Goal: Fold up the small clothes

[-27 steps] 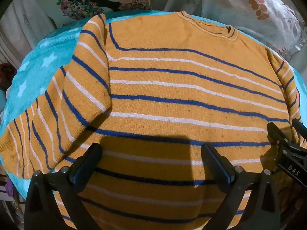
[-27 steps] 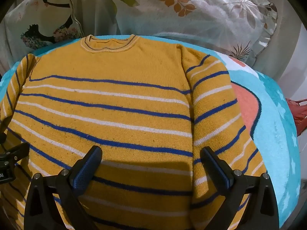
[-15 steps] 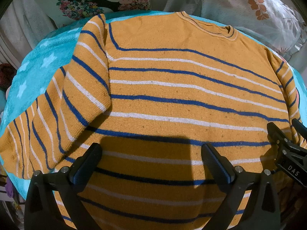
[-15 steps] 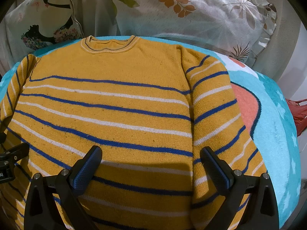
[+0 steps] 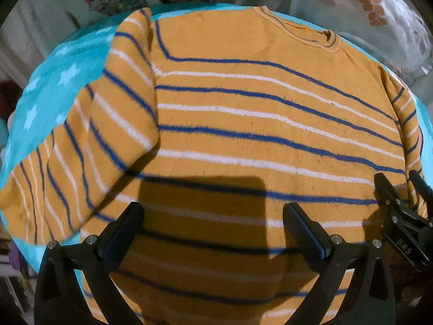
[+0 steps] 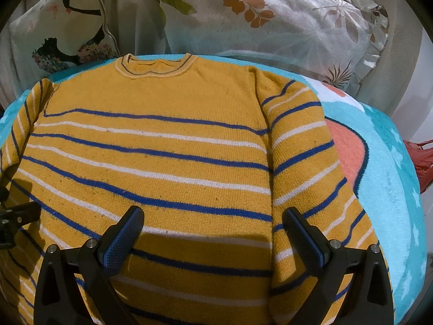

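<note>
Flat on its back, the mustard sweater (image 5: 257, 124) with blue and white stripes lies spread over a turquoise blanket (image 5: 51, 86) printed with pale stars, its neckline (image 6: 155, 67) pointing away from both cameras toward the pillows. In the right wrist view the sweater (image 6: 162, 149) fills most of the frame, with one sleeve (image 6: 305, 168) lying alongside the body and running down toward the near edge. An orange patch of the blanket's pattern (image 6: 349, 157) shows just beside that sleeve. In the left wrist view the other sleeve (image 5: 89, 157) angles outward over the blanket, its cuff near the left border.

The left gripper (image 5: 213, 230) hovers over the lower part of the sweater with its jaws spread wide, nothing between them. The right gripper (image 6: 212, 231) is likewise released, jaws apart above the lower chest stripes; it also appears at the right edge of the left wrist view (image 5: 403, 216), over the sweater's side.

A leaf-printed pillow (image 6: 270, 19) and a second pillow (image 6: 62, 35) with a dark figure print lean behind the blanket.
</note>
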A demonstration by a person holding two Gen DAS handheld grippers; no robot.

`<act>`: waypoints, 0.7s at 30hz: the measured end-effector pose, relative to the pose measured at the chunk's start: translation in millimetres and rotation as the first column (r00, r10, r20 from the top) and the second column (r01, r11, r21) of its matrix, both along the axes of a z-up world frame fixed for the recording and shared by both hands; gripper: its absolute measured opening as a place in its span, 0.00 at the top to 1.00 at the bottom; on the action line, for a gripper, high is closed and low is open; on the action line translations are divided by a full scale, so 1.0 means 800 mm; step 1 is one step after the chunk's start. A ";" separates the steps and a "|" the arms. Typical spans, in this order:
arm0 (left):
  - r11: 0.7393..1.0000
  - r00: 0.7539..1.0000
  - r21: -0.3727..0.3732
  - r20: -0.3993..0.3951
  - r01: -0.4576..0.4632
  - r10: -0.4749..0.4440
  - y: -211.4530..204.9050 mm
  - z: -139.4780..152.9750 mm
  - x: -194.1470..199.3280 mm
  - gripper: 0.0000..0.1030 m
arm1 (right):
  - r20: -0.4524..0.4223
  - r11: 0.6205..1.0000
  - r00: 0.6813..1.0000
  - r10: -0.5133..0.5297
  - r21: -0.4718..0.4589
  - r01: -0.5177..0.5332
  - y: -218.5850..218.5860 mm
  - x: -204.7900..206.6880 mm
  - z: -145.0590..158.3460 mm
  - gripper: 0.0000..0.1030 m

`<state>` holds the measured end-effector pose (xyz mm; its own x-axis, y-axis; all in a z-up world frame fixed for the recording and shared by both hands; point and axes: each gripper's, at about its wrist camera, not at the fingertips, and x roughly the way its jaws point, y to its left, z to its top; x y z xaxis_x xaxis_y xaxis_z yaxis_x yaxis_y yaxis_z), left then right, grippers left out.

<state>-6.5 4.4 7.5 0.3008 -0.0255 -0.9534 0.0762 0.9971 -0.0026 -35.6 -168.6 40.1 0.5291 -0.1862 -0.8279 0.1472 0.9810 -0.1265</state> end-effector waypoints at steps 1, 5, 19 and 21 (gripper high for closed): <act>1.000 1.000 -0.001 0.001 0.000 0.000 0.000 0.003 -0.003 0.00 | -0.004 1.000 1.000 0.000 -0.004 0.000 0.001 0.000 0.000 0.00; 0.999 0.999 0.035 0.034 0.026 -0.027 -0.006 0.021 -0.019 0.00 | 0.001 1.000 1.000 -0.001 -0.015 0.001 0.003 0.000 -0.001 0.00; 0.996 0.988 0.053 0.138 0.068 -0.074 -0.023 0.076 -0.075 0.00 | -0.001 0.998 1.000 -0.001 -0.063 0.001 0.004 0.000 -0.002 0.00; 0.996 0.988 0.049 0.136 0.070 -0.076 -0.021 0.077 -0.084 0.00 | 0.003 0.998 1.000 0.000 -0.057 0.001 0.004 -0.001 -0.002 0.00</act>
